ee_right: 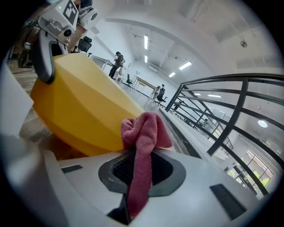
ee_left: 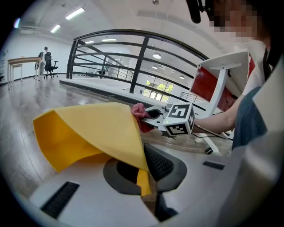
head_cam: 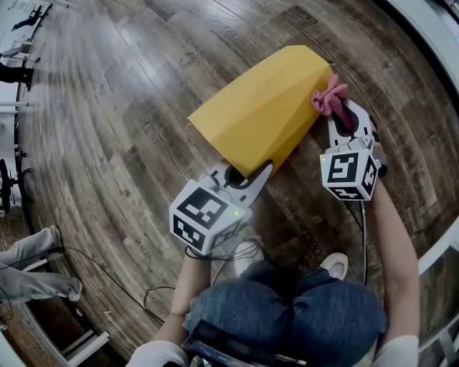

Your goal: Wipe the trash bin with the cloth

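Large bright hall with white walls, strip ceiling lights [ee_left: 74, 13] and a black curved metal railing [ee_left: 140, 62] along one side. Underfoot, a floor [head_cam: 107, 143] of dark brown planks, grained and worn-looking, with one thin black cable [head_cam: 107, 265] looping across it.

One bin [head_cam: 262, 107]: yellow, smooth matt plastic, faceted sides tapering to a narrower base. Tipped on its side over the floor, wide mouth toward the person, base pointing away.

Below it in the head view, blue jeans [head_cam: 287, 308] and one pale shoe [head_cam: 335, 264].

Two grippers, white plastic shells with dark ribbed pads, each carrying one cube printed with black-and-white square markers [head_cam: 208, 215]. Left gripper [head_cam: 262, 172] at the bin's near rim, fingers [ee_left: 162, 164] clamped on the thin yellow wall, which runs up between them. Right gripper [head_cam: 341, 107] beside the bin's far end, fingers [ee_right: 166, 170] pinched tight on the cloth.

One cloth [head_cam: 328, 97]: pink, soft looped microfibre, bunched into a wad past the fingertips and trailing back between them in a strip. Wad pressed against the bin's side near the base.
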`<state>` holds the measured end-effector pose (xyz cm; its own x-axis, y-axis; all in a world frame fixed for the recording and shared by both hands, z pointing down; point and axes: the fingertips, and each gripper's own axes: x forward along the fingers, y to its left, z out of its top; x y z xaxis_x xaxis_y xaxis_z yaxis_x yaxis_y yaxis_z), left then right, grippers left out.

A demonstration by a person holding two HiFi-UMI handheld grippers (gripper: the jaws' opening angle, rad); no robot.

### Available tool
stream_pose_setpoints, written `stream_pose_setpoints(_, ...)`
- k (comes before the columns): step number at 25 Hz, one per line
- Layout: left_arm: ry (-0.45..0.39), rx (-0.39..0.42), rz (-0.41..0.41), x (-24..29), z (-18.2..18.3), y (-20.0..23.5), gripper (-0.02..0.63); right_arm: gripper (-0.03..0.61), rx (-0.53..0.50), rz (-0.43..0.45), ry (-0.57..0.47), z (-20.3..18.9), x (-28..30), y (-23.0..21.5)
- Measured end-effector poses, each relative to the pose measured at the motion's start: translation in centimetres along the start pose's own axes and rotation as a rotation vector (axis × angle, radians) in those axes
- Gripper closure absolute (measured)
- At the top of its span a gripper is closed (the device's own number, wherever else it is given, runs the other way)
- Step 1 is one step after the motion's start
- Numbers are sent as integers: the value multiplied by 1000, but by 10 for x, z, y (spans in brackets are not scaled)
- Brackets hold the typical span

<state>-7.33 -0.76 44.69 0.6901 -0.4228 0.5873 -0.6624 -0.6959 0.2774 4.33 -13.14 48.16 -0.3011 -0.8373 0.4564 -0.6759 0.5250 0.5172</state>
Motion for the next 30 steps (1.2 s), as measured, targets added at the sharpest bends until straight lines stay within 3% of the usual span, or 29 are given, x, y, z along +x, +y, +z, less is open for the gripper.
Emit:
stream_pose_setpoints(6,9,-22,-3,0,-1,-1,598,528,-7,2,51,-10,7,-8)
stream_pose_setpoints(13,-64,1,-42,-2,16,-2,598,528,-23,-27,64,-9,7,-16)
stream_pose_setpoints(18,-118,-72,-116,-5,19,-1,597,528,-39,-32,60,-5,-5,-24)
stream_pose_setpoints(24,-179,-205,-169,-10,11,12,597,528,-56,-5,-36,29,-26,-12)
stream_pose_setpoints(30,-199,-215,-158,-14,15,23,597,528,-155,131,-219,87,-58,55)
